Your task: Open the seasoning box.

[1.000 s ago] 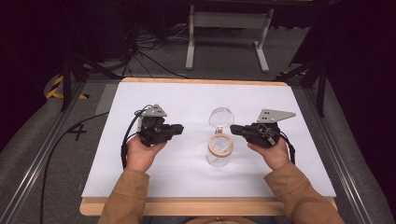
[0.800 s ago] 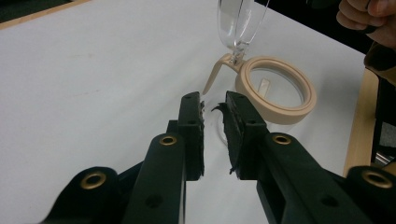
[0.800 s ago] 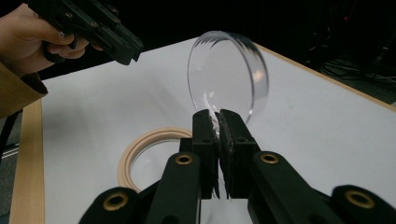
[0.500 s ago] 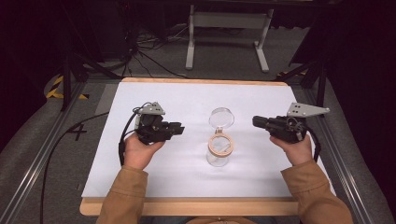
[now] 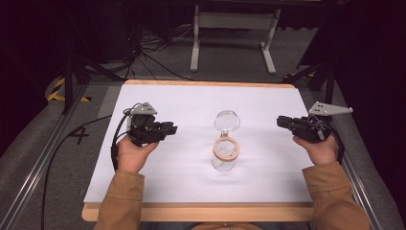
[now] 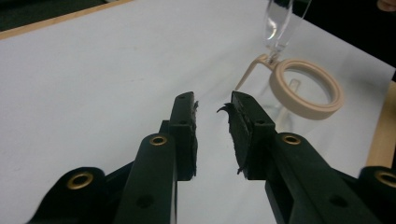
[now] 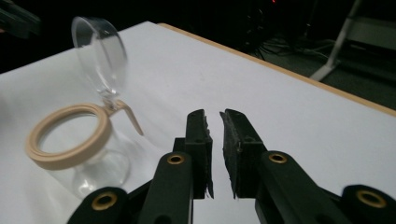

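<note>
High view: jar (image 5: pixel 224 154) mid-table, grippers apart.

The jar (image 5: pixel 223 160) is clear, glossy glass or plastic, which of the 2 I cannot tell, and its hinged lid (image 5: pixel 227 120) is just as clear and shiny. A smooth, matt tan ring (image 5: pixel 227 149) circles its mouth. The table (image 5: pixel 201 212) shows a pale wooden edge under a matt white sheet (image 5: pixel 191 110). The pads (image 6: pixel 236 122) of the left gripper (image 6: pixel 212 107) look like rough, frayed black rubber, with brass-coloured eyelets behind. The sleeve (image 5: pixel 119 201) is matt brown cloth.
</note>
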A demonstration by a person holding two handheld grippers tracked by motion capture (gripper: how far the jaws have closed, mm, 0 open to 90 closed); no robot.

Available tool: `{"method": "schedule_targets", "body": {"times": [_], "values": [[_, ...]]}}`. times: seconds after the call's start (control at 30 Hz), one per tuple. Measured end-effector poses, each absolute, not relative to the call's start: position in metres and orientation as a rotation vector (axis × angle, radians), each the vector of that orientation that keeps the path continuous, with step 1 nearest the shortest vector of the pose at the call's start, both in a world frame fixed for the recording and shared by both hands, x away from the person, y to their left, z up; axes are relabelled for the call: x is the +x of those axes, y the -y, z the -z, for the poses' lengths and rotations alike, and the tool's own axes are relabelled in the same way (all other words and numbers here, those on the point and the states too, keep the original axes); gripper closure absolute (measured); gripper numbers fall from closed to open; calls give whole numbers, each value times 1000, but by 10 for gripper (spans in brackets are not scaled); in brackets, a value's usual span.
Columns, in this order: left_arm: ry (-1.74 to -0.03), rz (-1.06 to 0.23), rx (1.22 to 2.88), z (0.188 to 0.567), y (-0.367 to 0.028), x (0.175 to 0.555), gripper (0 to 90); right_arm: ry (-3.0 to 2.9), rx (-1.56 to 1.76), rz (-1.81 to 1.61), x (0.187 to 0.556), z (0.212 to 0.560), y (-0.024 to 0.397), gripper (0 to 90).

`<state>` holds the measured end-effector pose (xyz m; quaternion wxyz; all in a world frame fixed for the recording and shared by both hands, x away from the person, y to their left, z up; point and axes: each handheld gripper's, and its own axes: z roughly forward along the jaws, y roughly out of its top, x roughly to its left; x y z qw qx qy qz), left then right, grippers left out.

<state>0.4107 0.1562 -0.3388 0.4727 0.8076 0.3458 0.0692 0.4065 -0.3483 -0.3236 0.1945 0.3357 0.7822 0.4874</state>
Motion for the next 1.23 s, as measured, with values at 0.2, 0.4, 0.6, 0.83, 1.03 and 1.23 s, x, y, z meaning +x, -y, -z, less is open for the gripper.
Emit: {"method": "schedule_targets", "body": {"times": [0.2, 0.4, 0.6, 0.83, 1.03, 1.23], "values": [[-898, -179, 1974, 347, -164, 418, 702, -2175, 1064, -1287, 416, 339, 369, 782], [-968, -229, 2000, 363, -172, 426, 697, -2192, 1142, -1246, 425, 358, 378, 763], [-1001, -196, 2006, 377, -176, 433, 693, -2226, 1185, -1183, 432, 374, 380, 737], [-999, -172, 2016, 382, -175, 436, 682, -2296, 1239, -1054, 441, 394, 374, 696], [-1008, -151, 2041, 384, -172, 438, 673, -2348, 1242, -973, 444, 404, 367, 687], [-1037, -148, 2093, 390, -168, 441, 655, -2348, 1218, -1011, 442, 401, 365, 683]]}}
